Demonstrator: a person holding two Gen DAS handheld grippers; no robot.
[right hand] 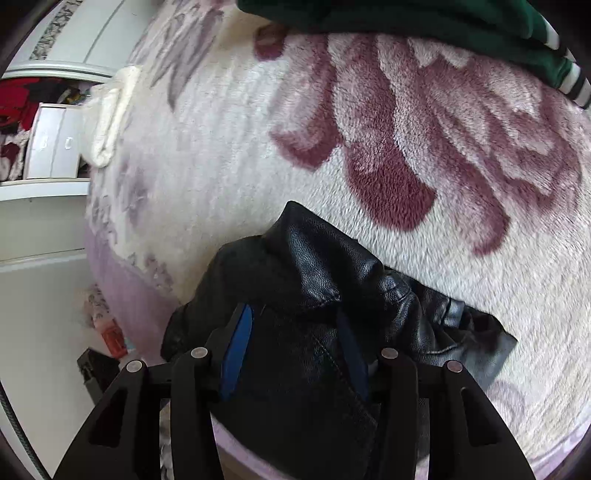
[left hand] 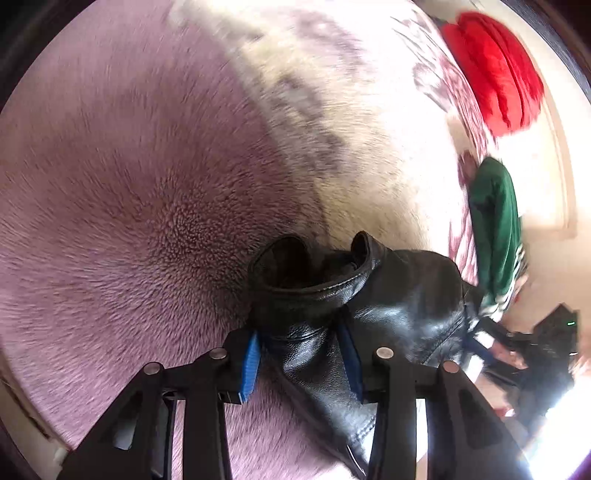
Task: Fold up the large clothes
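A black leather jacket (left hand: 373,306) lies bunched on a fluffy pink and white floral blanket (left hand: 129,192). My left gripper (left hand: 301,347) is shut on a fold of the jacket below its collar, blue pads pressing the leather from both sides. In the right wrist view, my right gripper (right hand: 293,339) is shut on another bunched part of the jacket (right hand: 317,280), which drapes over the blanket (right hand: 443,155) near the bed's edge. The rest of the jacket hangs below the fingers, hidden.
A folded green garment with white stripes (left hand: 496,229) and a red garment (left hand: 495,70) lie at the far side of the bed. The green one (right hand: 443,22) is just ahead of the right gripper. A white cabinet (right hand: 44,147) and floor (right hand: 48,332) lie left.
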